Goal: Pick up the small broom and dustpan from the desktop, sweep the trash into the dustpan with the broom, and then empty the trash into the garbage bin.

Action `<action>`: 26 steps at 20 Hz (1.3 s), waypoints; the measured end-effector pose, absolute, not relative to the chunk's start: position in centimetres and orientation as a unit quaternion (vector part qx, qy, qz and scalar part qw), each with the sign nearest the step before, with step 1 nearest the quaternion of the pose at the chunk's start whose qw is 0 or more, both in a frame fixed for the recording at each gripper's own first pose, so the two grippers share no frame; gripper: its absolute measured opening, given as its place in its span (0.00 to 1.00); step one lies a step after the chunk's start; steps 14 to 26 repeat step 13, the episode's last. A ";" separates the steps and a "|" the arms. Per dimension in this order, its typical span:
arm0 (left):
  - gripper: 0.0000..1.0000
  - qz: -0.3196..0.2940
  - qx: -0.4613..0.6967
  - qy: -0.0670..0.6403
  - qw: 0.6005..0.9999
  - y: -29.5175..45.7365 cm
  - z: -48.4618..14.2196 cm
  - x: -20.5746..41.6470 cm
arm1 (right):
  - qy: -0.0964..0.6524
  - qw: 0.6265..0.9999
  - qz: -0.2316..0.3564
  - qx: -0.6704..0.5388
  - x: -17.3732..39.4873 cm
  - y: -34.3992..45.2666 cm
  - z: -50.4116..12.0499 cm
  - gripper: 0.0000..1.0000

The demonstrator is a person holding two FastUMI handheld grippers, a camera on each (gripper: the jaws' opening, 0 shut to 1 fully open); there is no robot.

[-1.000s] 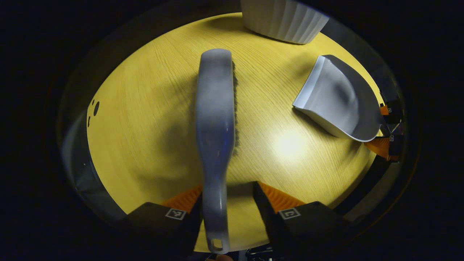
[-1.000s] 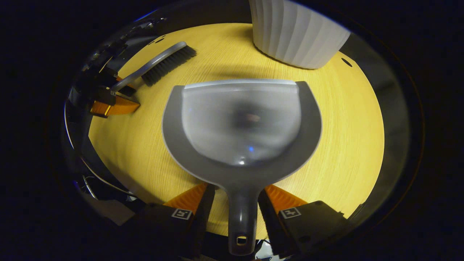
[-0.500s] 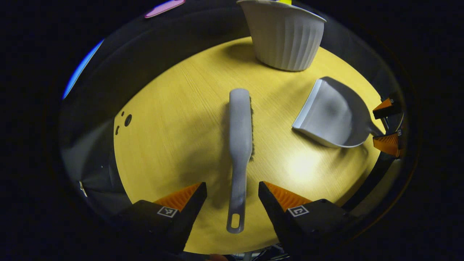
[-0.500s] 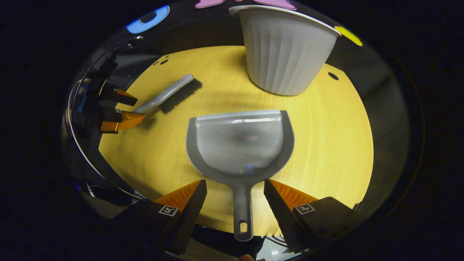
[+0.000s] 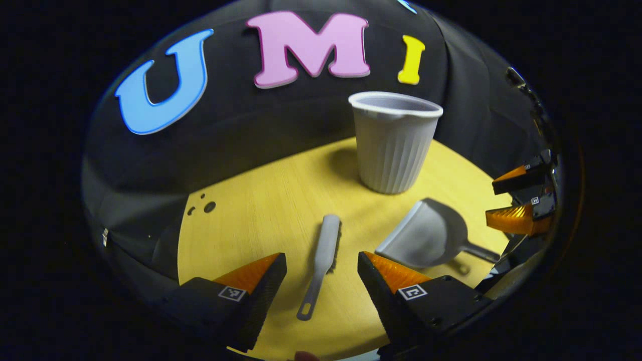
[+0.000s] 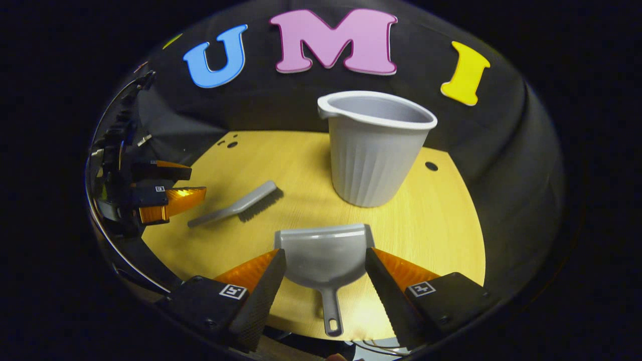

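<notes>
Left gripper view: left gripper (image 5: 321, 260) hovering released above broom (image 5: 322, 256), which is lying near surface (image 5: 241, 220) front edge.
Right gripper view: right gripper (image 6: 325, 258) hovering released over dustpan (image 6: 323, 260); garbage bin (image 6: 373, 150) standing toward back edge

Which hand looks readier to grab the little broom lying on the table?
The left gripper, I would judge. Its open fingers already straddle the broom handle, which lies flat on the table. The right gripper is lined up with the dustpan instead, with the broom off to its side.
</notes>
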State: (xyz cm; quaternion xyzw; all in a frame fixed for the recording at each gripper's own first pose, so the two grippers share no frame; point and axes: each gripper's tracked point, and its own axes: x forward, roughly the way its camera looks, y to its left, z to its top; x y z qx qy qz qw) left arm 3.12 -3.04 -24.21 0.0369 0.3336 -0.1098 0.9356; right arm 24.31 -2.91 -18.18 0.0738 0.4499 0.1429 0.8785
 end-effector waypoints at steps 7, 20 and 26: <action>0.94 -0.102 -0.034 0.207 0.972 -4.0 -16.8 1.5 | 0.331 0.936 0.106 0.049 26.8 -4.4 -11.4 1.00; 0.94 -0.068 -0.062 0.166 0.982 -3.7 -14.1 0.2 | 0.279 0.951 0.134 0.021 27.0 -4.1 -9.5 0.98; 0.94 -0.068 -0.062 0.166 0.982 -3.7 -14.1 0.2 | 0.279 0.951 0.134 0.021 27.0 -4.1 -9.5 0.98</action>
